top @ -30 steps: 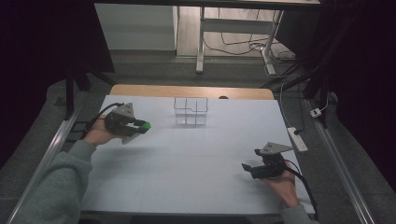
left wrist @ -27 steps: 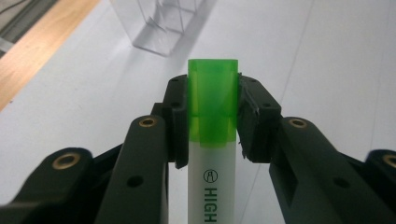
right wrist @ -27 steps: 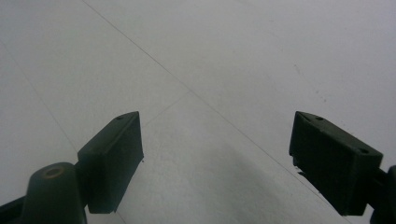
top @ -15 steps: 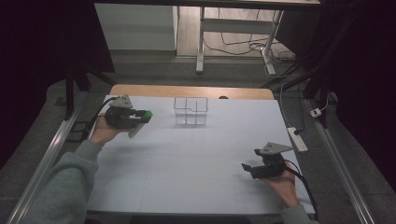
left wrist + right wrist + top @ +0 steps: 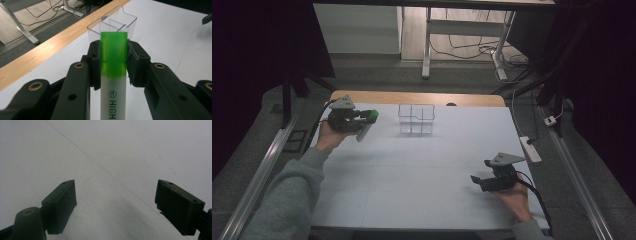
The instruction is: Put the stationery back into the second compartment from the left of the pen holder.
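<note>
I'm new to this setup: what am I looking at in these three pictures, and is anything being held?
A person sits at a white table with a hand-held gripper in each hand; there is no robot arm. The high view looks down from above. The other two pictures come from cameras riding on the grippers, looking along their black jaws.

The left hand-held gripper is shut on a green-capped highlighter, pads pressing its cap from both sides. Just beyond it stands a clear plastic organizer with several compartments, near the table's far edge.

The right hand-held gripper rests low near the table's right front, jaws wide apart over bare table, holding nothing.
</note>
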### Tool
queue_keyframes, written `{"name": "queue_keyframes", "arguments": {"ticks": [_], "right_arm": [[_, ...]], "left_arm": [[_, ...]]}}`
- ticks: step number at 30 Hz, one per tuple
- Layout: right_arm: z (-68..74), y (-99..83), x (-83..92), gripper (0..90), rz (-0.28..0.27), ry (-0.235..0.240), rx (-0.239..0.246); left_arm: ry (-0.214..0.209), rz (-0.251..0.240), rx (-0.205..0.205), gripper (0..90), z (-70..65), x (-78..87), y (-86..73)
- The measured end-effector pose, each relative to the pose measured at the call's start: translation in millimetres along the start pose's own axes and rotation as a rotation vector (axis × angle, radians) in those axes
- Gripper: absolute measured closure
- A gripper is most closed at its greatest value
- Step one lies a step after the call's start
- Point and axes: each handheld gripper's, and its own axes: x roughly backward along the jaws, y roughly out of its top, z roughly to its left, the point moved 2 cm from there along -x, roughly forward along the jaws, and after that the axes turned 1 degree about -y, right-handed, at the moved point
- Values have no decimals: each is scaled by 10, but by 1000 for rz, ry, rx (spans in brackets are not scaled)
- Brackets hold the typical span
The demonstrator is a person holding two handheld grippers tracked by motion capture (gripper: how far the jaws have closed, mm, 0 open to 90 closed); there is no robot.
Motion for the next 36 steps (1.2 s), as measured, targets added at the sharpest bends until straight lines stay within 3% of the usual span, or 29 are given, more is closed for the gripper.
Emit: {"name": "queue_keyframes", "arguments": {"ticks": [9,24,36], "right_arm": [[1,-4,-6,170,2,-1,-1],[-6,-11,-10,170,4,0,-3],[-4,-14,-22,170,7,2,-5]], "left_arm": [[-11,-17,-13,669,-55,-142,171],[9,-69,23,669,-23,-319,413],[-1,-76,14,668,-38,-484,625]]}}
